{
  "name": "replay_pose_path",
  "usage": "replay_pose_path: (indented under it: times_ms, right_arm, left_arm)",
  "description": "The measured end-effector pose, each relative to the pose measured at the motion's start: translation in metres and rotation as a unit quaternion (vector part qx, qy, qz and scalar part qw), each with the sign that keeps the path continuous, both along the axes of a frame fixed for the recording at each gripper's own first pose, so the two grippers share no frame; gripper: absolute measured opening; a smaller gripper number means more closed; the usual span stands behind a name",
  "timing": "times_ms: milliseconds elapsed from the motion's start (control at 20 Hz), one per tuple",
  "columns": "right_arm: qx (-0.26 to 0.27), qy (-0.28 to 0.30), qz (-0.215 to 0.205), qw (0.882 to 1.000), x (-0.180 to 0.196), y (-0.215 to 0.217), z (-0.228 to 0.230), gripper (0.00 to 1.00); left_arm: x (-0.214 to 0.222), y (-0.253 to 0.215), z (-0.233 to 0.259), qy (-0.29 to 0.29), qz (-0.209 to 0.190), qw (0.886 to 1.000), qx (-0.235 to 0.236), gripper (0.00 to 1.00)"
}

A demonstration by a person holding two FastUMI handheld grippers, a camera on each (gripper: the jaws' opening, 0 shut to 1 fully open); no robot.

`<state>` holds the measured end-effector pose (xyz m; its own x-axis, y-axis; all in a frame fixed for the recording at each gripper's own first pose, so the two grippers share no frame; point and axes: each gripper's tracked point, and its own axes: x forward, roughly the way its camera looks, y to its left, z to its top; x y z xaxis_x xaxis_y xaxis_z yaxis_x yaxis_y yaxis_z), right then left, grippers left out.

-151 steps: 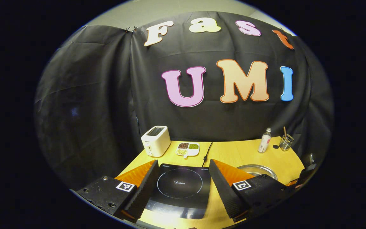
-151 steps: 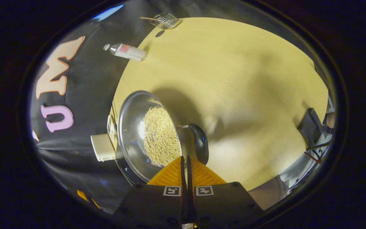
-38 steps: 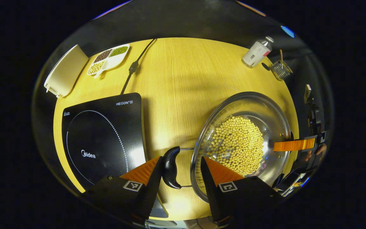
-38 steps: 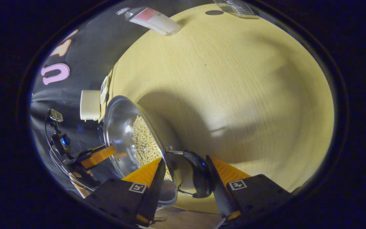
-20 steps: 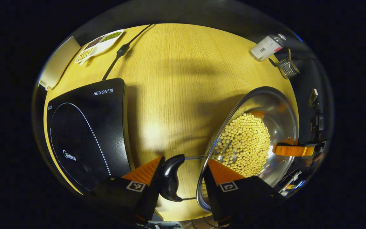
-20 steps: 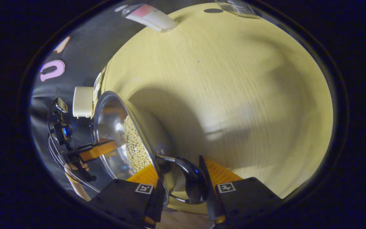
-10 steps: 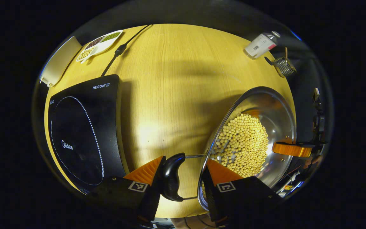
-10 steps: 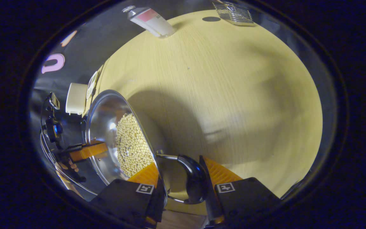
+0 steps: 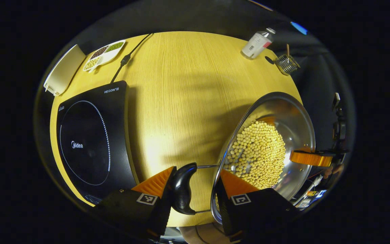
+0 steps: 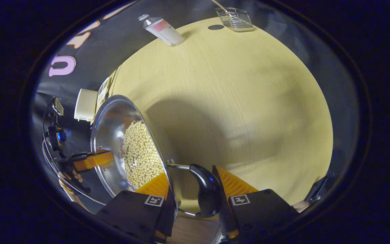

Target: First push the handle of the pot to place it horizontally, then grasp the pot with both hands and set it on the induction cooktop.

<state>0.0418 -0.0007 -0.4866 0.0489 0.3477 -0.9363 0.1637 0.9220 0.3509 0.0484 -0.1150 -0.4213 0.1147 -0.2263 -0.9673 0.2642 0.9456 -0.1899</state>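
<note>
"Midea", "HEGON III" on cooktop point(image 9: 90, 135)

Left gripper point(image 9: 193, 189): two wedge-shaped fingers with ribbed faces on black blocks, each block carrying a small square black-and-white marker and round screws. Right gripper point(image 10: 193, 195) has the same build, with a square marker on each block.

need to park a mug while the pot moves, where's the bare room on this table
The widest bare stretch of table lies between the induction cooktop and the pot, running back toward the bottle and wire basket. The far left corner is crowded: toaster, bean tray and cord. The near edge is taken by both tools at the pot's handles.
</note>
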Motion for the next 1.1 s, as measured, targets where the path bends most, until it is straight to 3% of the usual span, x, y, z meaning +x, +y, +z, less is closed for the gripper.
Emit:
replay_pose_path:
  times_ms: [100, 150, 250, 300, 450, 700, 750, 800, 850, 1000, 1050, 1100]
  right_arm:
    - [-0.005, -0.001, -0.001, 1.000, -0.014, 0.001, 0.008, 0.51]
    - [-0.009, -0.003, 0.001, 1.000, -0.021, 0.002, 0.011, 0.56]
    - [-0.017, -0.008, 0.006, 1.000, -0.030, 0.003, 0.018, 0.51]
    - [-0.019, -0.010, 0.008, 1.000, -0.035, 0.007, 0.022, 0.56]
    - [-0.021, -0.018, 0.017, 0.999, -0.047, 0.024, 0.033, 0.56]
    - [-0.023, -0.030, 0.012, 0.999, -0.073, 0.068, 0.053, 0.56]
    - [-0.025, -0.032, 0.006, 0.999, -0.075, 0.078, 0.056, 0.51]
    - [-0.027, -0.032, -0.002, 0.999, -0.078, 0.090, 0.059, 0.56]
    - [-0.029, -0.031, -0.010, 0.999, -0.083, 0.101, 0.063, 0.51]
    - [-0.038, -0.036, -0.028, 0.998, -0.093, 0.139, 0.073, 0.51]
    - [-0.040, -0.037, -0.033, 0.998, -0.096, 0.152, 0.075, 0.56]
    - [-0.042, -0.038, -0.038, 0.998, -0.098, 0.166, 0.076, 0.51]
  left_arm:
    - [-0.013, 0.005, 0.005, 0.000, -0.003, 1.000, -0.003, 0.64]
    - [-0.020, 0.008, 0.006, -0.001, -0.004, 1.000, -0.004, 0.64]
    - [-0.033, 0.017, 0.010, 0.000, -0.002, 1.000, -0.005, 0.64]
    - [-0.040, 0.023, 0.012, 0.001, 0.003, 1.000, -0.007, 0.64]
    - [-0.054, 0.044, 0.021, -0.003, 0.012, 1.000, -0.010, 0.67]
    - [-0.059, 0.086, 0.035, -0.023, 0.005, 1.000, -0.021, 0.64]
    - [-0.060, 0.097, 0.037, -0.028, 0.000, 0.999, -0.023, 0.64]
    - [-0.058, 0.108, 0.041, -0.032, -0.006, 0.999, -0.026, 0.64]
    - [-0.054, 0.118, 0.043, -0.036, -0.012, 0.999, -0.029, 0.64]
    - [-0.044, 0.153, 0.046, -0.042, -0.030, 0.998, -0.038, 0.66]
    - [-0.040, 0.163, 0.047, -0.044, -0.035, 0.998, -0.040, 0.66]
    - [-0.037, 0.175, 0.048, -0.046, -0.041, 0.997, -0.041, 0.64]
